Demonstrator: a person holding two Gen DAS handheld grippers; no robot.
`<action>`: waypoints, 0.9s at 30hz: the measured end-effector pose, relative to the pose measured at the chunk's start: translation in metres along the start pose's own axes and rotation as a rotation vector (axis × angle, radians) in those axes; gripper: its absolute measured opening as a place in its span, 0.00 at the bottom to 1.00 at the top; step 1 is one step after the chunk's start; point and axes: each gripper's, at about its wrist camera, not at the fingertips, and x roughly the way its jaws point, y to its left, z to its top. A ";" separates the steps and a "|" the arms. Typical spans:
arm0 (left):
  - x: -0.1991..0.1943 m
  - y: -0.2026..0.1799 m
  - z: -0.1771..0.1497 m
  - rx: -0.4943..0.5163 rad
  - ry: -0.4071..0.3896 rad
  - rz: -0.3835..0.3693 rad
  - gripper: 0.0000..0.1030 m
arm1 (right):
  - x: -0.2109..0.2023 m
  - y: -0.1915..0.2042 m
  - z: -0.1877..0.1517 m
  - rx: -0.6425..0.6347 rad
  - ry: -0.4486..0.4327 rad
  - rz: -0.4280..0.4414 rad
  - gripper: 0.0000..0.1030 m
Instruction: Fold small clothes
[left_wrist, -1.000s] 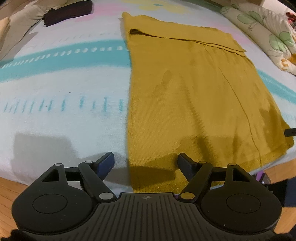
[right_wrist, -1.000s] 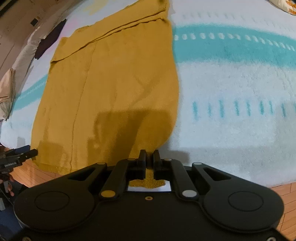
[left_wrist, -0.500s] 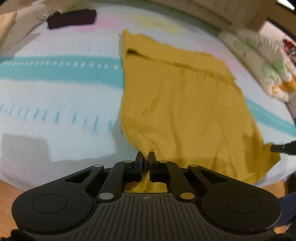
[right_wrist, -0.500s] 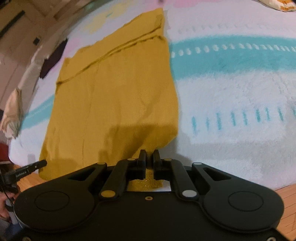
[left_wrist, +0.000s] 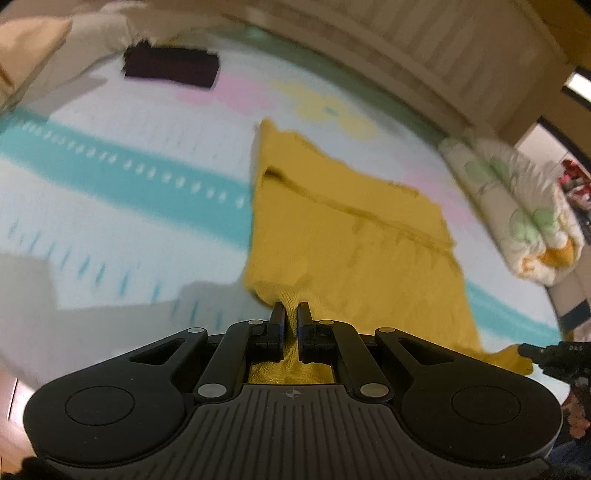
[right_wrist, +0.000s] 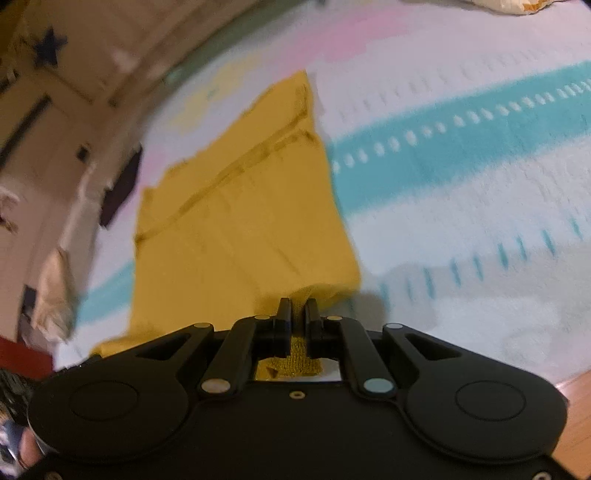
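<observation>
A mustard-yellow knit garment (left_wrist: 354, 236) lies spread on the bed, with a folded band across its far end. My left gripper (left_wrist: 290, 314) is shut on the garment's near left corner and holds it raised off the blanket. My right gripper (right_wrist: 297, 310) is shut on the garment's near right corner (right_wrist: 306, 295), also raised. The garment (right_wrist: 236, 221) stretches away from both grippers toward the far side of the bed. The right gripper's tip shows at the right edge of the left wrist view (left_wrist: 532, 350).
The bed is covered by a white blanket (left_wrist: 110, 229) with teal stripes and pink and yellow patches. A dark folded cloth (left_wrist: 170, 68) lies at the far left. A floral quilt roll (left_wrist: 517, 206) lies at the right. Wooden floor (right_wrist: 576, 413) borders the near bed edge.
My left gripper closed on the near left corner of the garment. Both grippers then rose with the near hem, lifting it off the blanket and tilting the views toward the far wall.
</observation>
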 end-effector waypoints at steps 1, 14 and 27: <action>-0.002 -0.003 0.007 0.005 -0.014 -0.007 0.05 | -0.003 0.002 0.004 0.005 -0.018 0.011 0.12; 0.024 -0.029 0.116 0.021 -0.086 0.002 0.02 | -0.007 0.044 0.103 -0.041 -0.136 0.031 0.11; 0.065 -0.013 0.107 0.154 0.103 0.081 0.18 | 0.075 0.033 0.042 -0.061 0.228 -0.081 0.42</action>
